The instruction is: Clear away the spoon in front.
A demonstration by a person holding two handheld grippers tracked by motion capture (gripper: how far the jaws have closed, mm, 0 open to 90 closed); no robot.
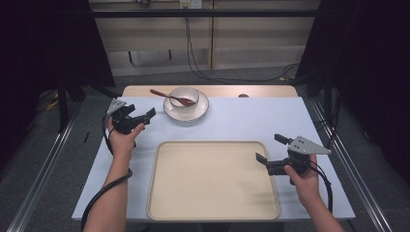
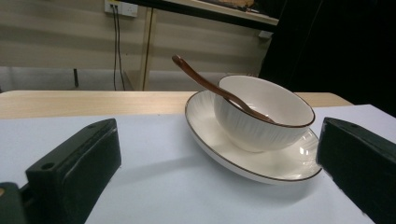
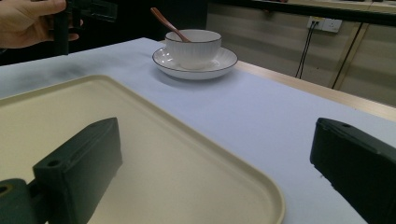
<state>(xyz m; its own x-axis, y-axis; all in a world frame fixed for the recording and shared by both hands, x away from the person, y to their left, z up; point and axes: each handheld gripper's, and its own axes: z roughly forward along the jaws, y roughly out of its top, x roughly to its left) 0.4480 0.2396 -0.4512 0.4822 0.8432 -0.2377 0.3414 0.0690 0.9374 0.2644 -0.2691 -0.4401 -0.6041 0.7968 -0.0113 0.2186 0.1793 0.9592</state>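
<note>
A pale blue table (image 1: pixel 232 121) is seen from above, with a bare wooden strip along its far edge. A beige tray (image 1: pixel 212 179) is laid on the near middle of the table. A white plate (image 1: pixel 186 110) is placed at the far side, left of centre, well apart from the tray. A white bowl (image 1: pixel 184 95) is set on the plate, and a brown spoon (image 1: pixel 167 95) is rested in the bowl with its handle raised over the rim toward the left.

The left claw (image 1: pixel 149 115) is held in the left hand (image 1: pixel 123 140) just left of the plate and pointed toward it. In the left gripper view its jaws are spread wide, nothing is gripped, and the bowl (image 2: pixel 264 114) and plate (image 2: pixel 254 154) are framed between them.

The right claw (image 1: pixel 270 153) is held in the right hand (image 1: pixel 304 179) at the right edge of the tray and pointed left. In the right gripper view its jaws are spread wide with nothing between them; the left jaw is seen over the tray (image 3: pixel 154 163), the right jaw over the table (image 3: pixel 261 116).
</note>
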